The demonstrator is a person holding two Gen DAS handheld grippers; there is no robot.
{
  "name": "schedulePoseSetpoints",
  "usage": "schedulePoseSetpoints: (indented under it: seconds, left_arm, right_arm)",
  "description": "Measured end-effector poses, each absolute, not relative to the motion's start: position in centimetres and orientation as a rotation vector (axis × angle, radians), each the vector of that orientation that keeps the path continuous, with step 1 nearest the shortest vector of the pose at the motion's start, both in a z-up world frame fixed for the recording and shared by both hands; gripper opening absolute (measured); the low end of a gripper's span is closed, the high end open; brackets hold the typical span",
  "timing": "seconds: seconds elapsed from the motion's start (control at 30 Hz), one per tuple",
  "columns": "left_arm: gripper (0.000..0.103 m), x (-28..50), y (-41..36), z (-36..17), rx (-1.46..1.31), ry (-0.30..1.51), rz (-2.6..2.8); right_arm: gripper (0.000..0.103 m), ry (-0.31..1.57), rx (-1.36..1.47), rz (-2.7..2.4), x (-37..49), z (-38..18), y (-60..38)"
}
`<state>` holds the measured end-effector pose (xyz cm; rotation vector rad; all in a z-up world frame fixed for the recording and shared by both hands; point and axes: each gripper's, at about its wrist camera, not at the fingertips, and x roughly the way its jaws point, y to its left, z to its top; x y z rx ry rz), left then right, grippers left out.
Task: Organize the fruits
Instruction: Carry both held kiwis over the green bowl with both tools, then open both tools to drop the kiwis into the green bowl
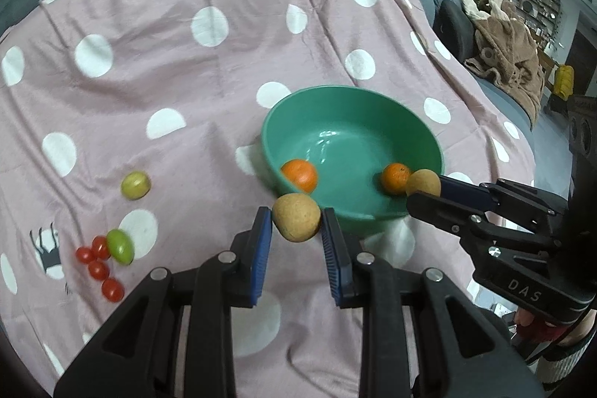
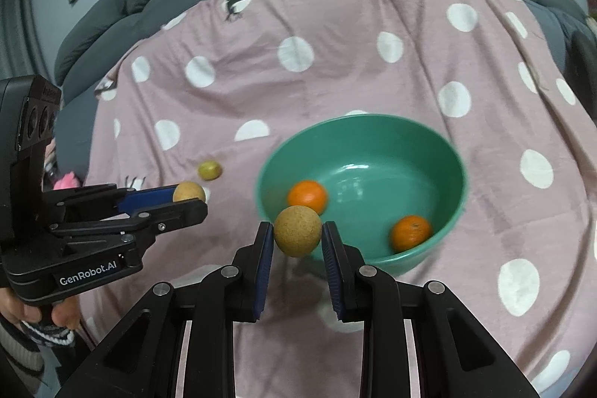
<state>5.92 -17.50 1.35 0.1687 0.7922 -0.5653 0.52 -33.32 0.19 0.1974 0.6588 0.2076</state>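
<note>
Teal bowl (image 1: 337, 107) holds 2 oranges (image 1: 299, 175) – each gripper clamps 1 tan fruit: left gripper (image 1: 296, 224) at the rim's 7 o'clock, right gripper (image 2: 297, 235) at its 8 o'clock, over pink dotted cloth (image 1: 186, 69).

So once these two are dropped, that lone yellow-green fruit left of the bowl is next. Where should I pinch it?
Take the yellow-green fruit across its middle, coming down from above, a finger on either side. It is small, round and lies free on the spotted cloth, clear of the green bowl and the cherry tomatoes, so probably no side blocks the fingers.
</note>
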Motion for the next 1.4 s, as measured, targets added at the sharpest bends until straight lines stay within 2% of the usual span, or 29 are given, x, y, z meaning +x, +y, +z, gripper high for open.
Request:
schedulePoseSetpoints:
  seconds: [0.53, 1.23, 1.3, 1.4]
  left_arm:
    - [0.026, 10.0, -23.2, -0.9, 0.221, 0.849, -0.643]
    - [0.026, 11.0, -24.2, -2.7, 0.261, 0.882, -0.632]
    - [0.031, 11.0, -24.2, -2.7, 0.26, 0.881, -0.631]
    - [0.049, 10.9, -24.0, -2.4, 0.254, 0.872, -0.631]
  right_arm:
    - [0.029, 0.67, 0.227, 0.148, 3.1, -0.9, -36.6]
    - [0.029, 0.717, 0.252, 0.119, 4.3, -2.3, -37.3]
    - [0.029, 0.716, 0.248, 0.113, 4.3, -2.3, -37.3]
    - [0.029, 0.716, 0.254, 0.108, 4.2, -2.2, -37.3]
